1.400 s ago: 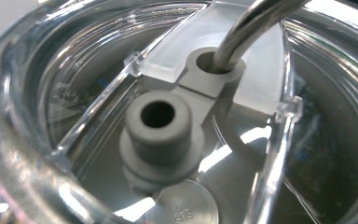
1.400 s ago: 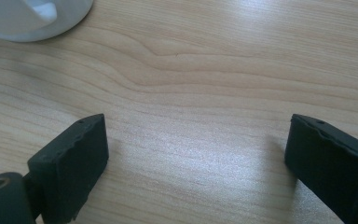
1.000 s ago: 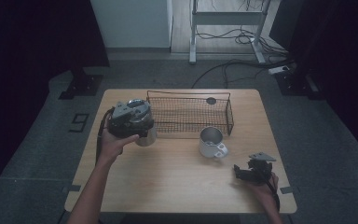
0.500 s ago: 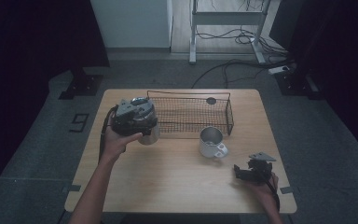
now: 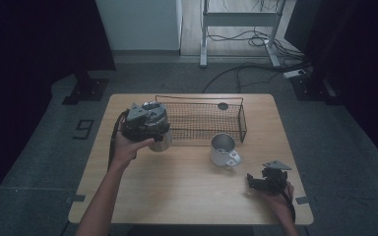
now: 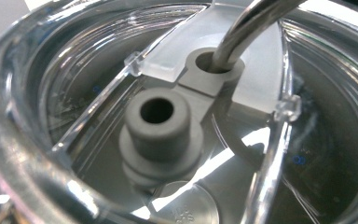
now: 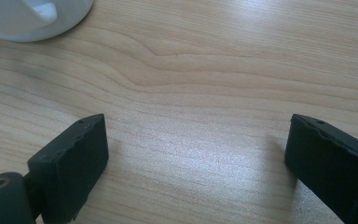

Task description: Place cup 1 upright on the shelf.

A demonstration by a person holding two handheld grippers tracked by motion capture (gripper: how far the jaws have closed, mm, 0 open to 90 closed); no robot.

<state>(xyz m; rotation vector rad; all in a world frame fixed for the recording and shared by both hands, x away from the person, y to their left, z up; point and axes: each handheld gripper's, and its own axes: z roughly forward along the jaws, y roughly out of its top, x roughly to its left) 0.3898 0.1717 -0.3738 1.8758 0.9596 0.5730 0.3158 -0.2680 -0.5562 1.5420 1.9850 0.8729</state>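
Glass (image 5: 160, 142), clear with a grey-plugged lid (image 6: 161, 128), stood upright beside the basket (image 5: 204, 122), left tool (image 5: 145, 123) gripping it; right tool (image 5: 268, 181) spread on the bench (image 5: 187, 191).

Both forearms bare, no sleeves. Left gripper (image 5: 145, 123) is a chunky black-and-grey block with a grey triangular plate; right gripper (image 7: 196, 154) has blocky matte-black jaws, same plate, black cable.

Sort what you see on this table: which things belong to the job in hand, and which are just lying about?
In the job:
- left gripper
- clear lidded cup with a metal straw, in its grip

Lying about:
- black wire basket
- small dark disc inside it
- white handled mug
- right gripper, open, idle
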